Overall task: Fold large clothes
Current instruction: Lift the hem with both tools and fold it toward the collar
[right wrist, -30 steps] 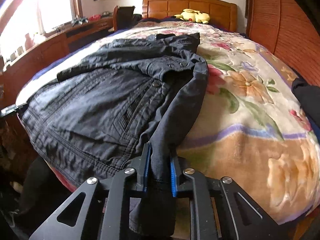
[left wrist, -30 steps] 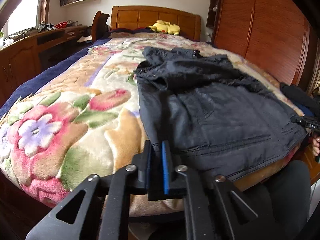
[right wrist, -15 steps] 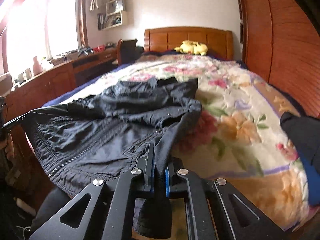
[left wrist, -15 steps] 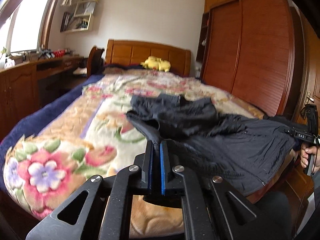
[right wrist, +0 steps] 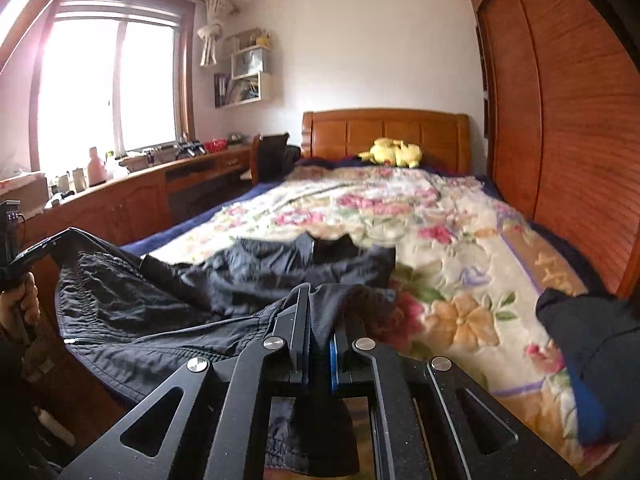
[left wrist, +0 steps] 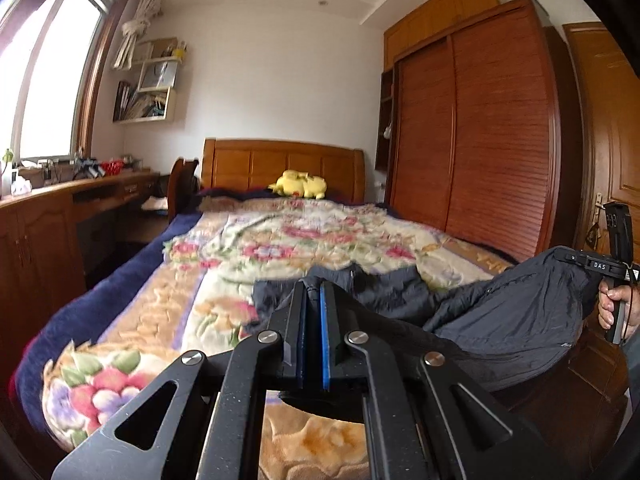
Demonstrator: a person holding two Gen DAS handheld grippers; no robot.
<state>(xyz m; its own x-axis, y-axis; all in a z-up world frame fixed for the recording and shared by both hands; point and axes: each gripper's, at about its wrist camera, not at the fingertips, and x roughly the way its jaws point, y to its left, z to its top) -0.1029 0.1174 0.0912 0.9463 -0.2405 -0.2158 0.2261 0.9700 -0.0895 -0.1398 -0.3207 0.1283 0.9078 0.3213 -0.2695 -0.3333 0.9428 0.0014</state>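
Both grippers, the left gripper and right gripper, each clenched on a bottom corner of the black jacket, have risen off the floral blanket, collar end still resting there, readying the hem for folding forward.

Both views taken from bed foot, aimed along bed toward headboard, close above near edge. Left view set left of right view. Headboard, yellow toy, dark jacket shared.
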